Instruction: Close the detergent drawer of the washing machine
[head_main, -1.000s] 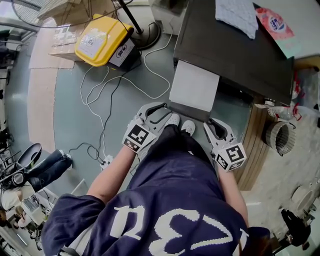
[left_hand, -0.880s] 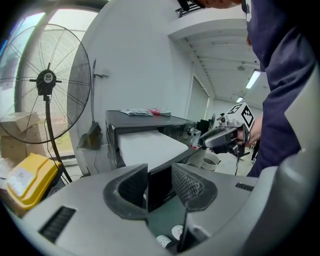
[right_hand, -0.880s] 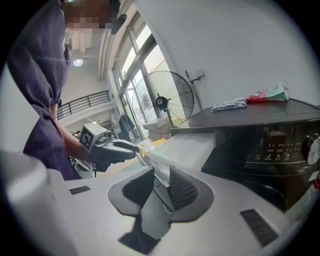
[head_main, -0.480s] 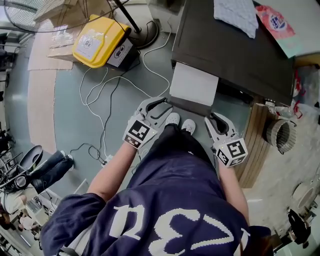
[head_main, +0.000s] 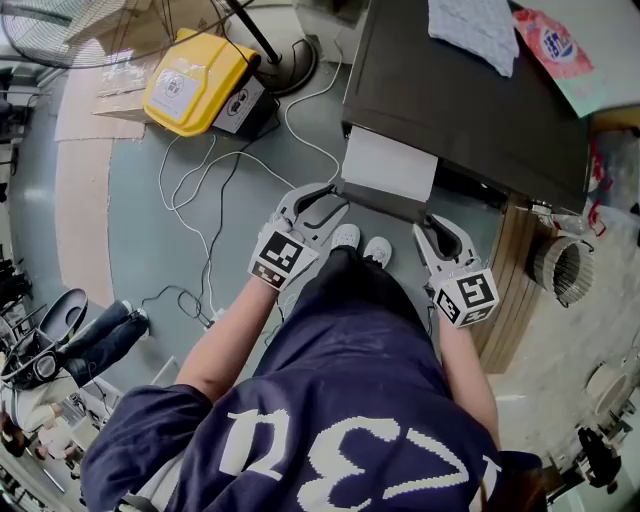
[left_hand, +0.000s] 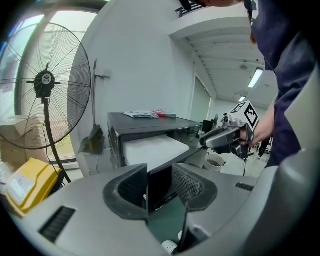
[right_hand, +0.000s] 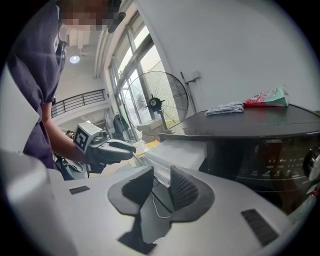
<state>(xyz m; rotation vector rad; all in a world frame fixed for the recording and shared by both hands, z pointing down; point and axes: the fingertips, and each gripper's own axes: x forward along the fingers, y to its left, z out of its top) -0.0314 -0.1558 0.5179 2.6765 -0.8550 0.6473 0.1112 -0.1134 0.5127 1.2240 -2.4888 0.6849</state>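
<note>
Head view, with both gripper views. The drawer (head_main: 388, 166) stands pulled out of the washer (head_main: 470, 110) and lies just ahead of the two grippers and between them.

The left gripper (head_main: 335, 203) sits at the drawer's left front corner. Its jaws are spread wide and hold nothing, and the dark front panel shows in the gap beyond the pads. The right gripper (head_main: 440, 228) sits at the right front corner. Its jaws are parted more narrowly and are also empty, with the drawer's edge ahead of them. We cannot tell whether either gripper touches the panel.

We judge the drawer to be light, stiff plastic on slides, with a smooth front that may let a pad slip. It needs no grasp. We would press the flat front panel near both corners and keep the push square, so the drawer does not skew and bind.

Count:
- one washer
- one drawer
- two grippers
- one cloth (head_main: 470, 30) and one packet (head_main: 545, 45), on the washer beyond the grippers
- one fan (left_hand: 45, 80) and one yellow case (head_main: 195, 85), to the left of the left gripper
</note>
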